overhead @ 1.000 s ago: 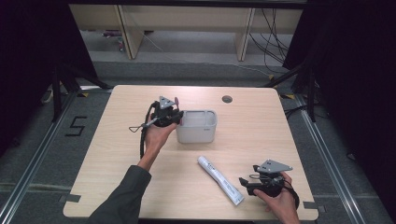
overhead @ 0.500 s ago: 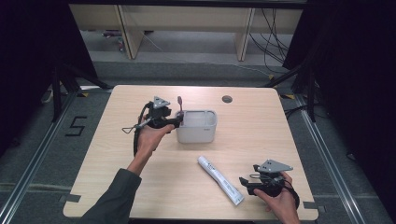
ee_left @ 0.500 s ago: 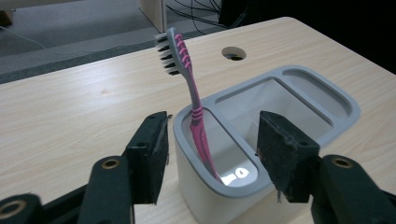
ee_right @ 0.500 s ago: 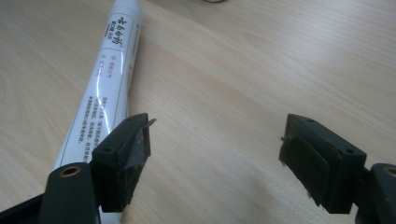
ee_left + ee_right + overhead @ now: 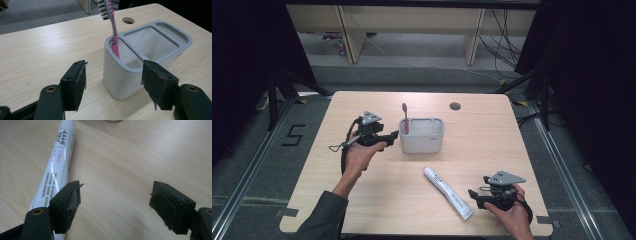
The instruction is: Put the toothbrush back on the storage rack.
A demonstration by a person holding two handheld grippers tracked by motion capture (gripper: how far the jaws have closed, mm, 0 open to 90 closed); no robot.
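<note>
As it stands on table [image 5: 362, 195] | grey holder [image 5: 422, 142] | pink toothbrush [image 5: 405, 118] upright inside

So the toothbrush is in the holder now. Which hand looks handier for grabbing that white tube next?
Probably the right. The right gripper sits open just beside the tube, which lies flat near that hand. The left gripper, whose fingers have just been opening with nothing between them, is up by the holder, farther from the tube.

Matt grey plastic holder [image 5: 130, 75], glossy pink plastic toothbrush [image 5: 113, 30], shiny white tube [image 5: 58, 160], pale smooth wood-grain table [image 5: 492, 145]
</note>
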